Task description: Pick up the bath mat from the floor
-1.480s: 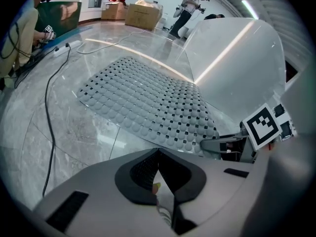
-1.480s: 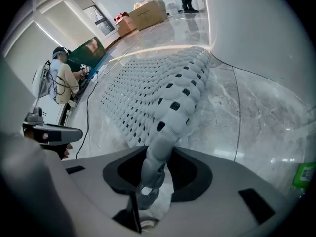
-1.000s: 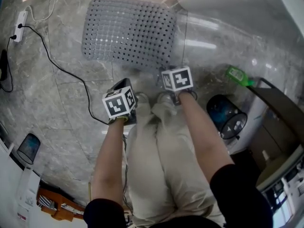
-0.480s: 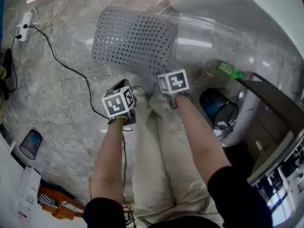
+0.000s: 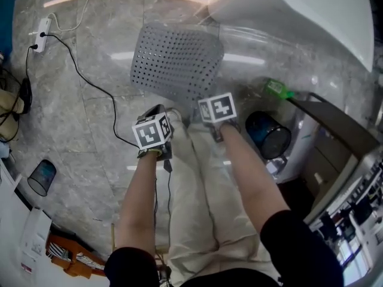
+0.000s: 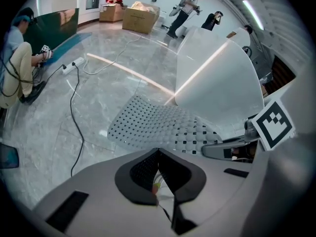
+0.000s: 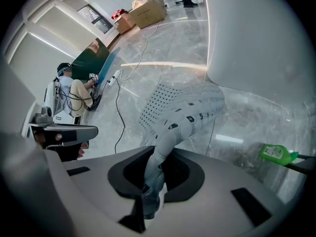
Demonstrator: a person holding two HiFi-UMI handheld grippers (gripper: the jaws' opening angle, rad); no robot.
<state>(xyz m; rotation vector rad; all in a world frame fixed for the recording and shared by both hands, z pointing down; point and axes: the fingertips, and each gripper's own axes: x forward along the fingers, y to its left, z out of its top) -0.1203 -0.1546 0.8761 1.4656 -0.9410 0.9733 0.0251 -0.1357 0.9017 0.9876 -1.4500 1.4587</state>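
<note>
The grey perforated bath mat (image 5: 176, 61) slopes up from the marble floor toward me, its near edge raised. My right gripper (image 5: 209, 100) is shut on that edge. In the right gripper view the mat (image 7: 182, 110) folds into a thick roll pinched between the pads at the right gripper (image 7: 150, 181). My left gripper (image 5: 160, 113) hangs just left of it, jaws shut. In the left gripper view the mat (image 6: 158, 125) lies just beyond the left gripper (image 6: 160, 181), and no mat shows between its pads.
A white bathtub (image 5: 311, 11) curves along the far right. A green bottle (image 5: 276, 89) and a dark bin (image 5: 267, 133) stand at the right. A black cable (image 5: 90, 82) runs from a power strip (image 5: 40, 34) across the floor. A seated person (image 6: 19, 68) is at the far left.
The mat's near edge has risen with the right gripper, so the mat looks narrower and steeper. Both grippers stay close together above my legs.
</note>
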